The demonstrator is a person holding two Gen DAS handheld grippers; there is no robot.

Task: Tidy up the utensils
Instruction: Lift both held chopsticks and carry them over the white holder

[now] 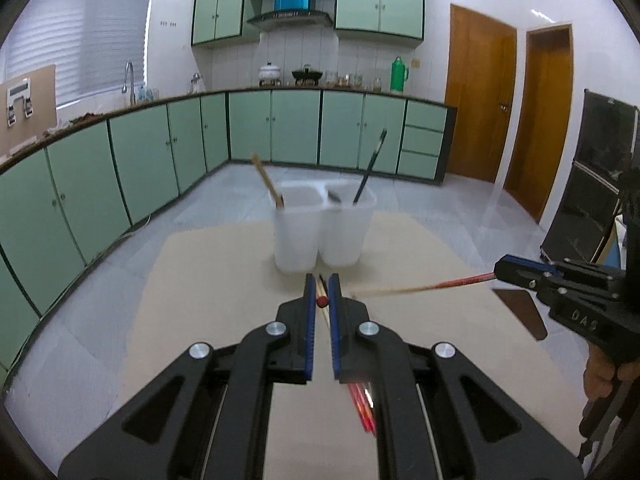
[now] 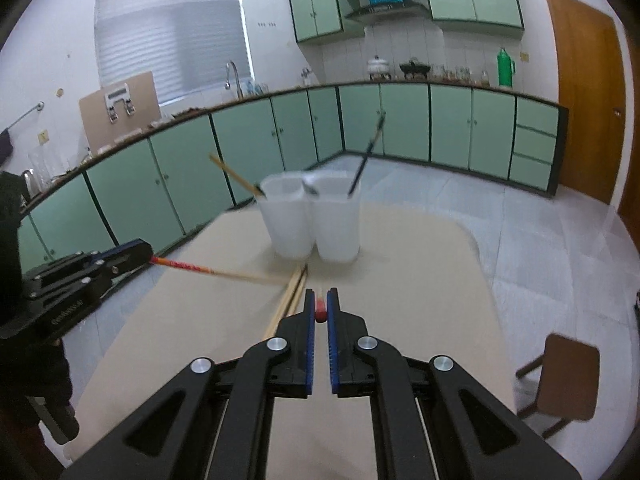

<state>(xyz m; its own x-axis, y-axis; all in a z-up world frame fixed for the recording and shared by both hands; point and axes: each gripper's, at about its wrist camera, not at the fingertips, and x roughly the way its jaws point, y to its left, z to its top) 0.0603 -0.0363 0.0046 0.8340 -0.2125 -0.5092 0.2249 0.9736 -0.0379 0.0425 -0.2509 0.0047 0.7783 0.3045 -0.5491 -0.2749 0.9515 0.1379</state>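
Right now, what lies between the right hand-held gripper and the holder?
In the right wrist view, only bare table separates the right hand-held gripper from the holder; loose chopsticks lie just left.

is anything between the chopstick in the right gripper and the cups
Nothing visible blocks it. The right gripper holds a red-ended chopstick above the table; the twin white cups stand ahead with open tops.

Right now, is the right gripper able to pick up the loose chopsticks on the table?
Probably not yet: the right gripper is shut on a red-ended chopstick, though the loose chopsticks lie uncovered just left of it.
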